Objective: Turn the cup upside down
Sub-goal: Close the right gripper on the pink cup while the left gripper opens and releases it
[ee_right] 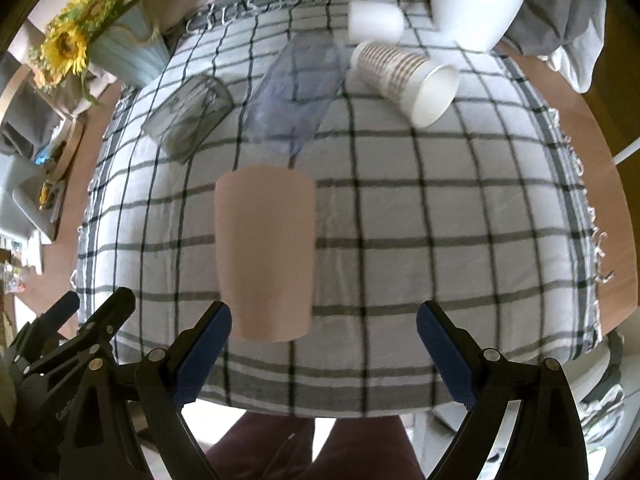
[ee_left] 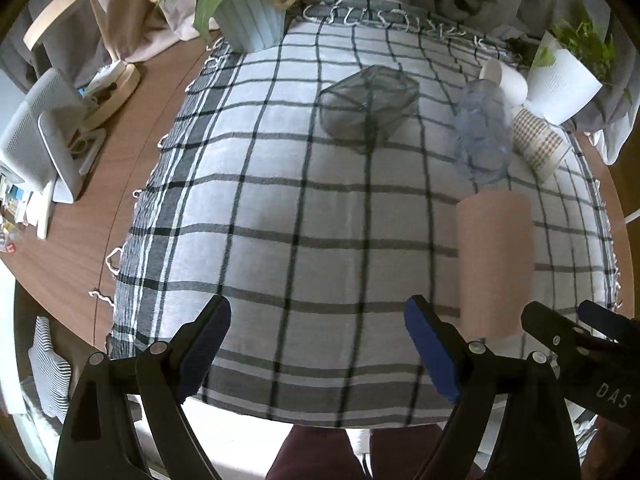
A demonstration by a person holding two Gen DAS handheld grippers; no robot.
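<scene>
A pink cup (ee_right: 265,256) stands on the checked cloth (ee_right: 440,208) near the front edge; I cannot tell which end is up. It also shows in the left wrist view (ee_left: 495,264), to the right. My right gripper (ee_right: 324,344) is open and empty, its left finger close to the cup's base. My left gripper (ee_left: 318,344) is open and empty, left of the cup. A clear blue cup (ee_right: 298,94), a grey glass cup (ee_right: 190,114), a patterned paper cup (ee_right: 408,80) and a white cup (ee_right: 374,20) lie on their sides further back.
A sunflower vase (ee_right: 124,56) stands at the back left and a white plant pot (ee_right: 476,0) at the back right. Brown table (ee_left: 112,184) shows beside the cloth, with a white device (ee_left: 40,136) on the left. The person's legs (ee_right: 312,444) are below the table edge.
</scene>
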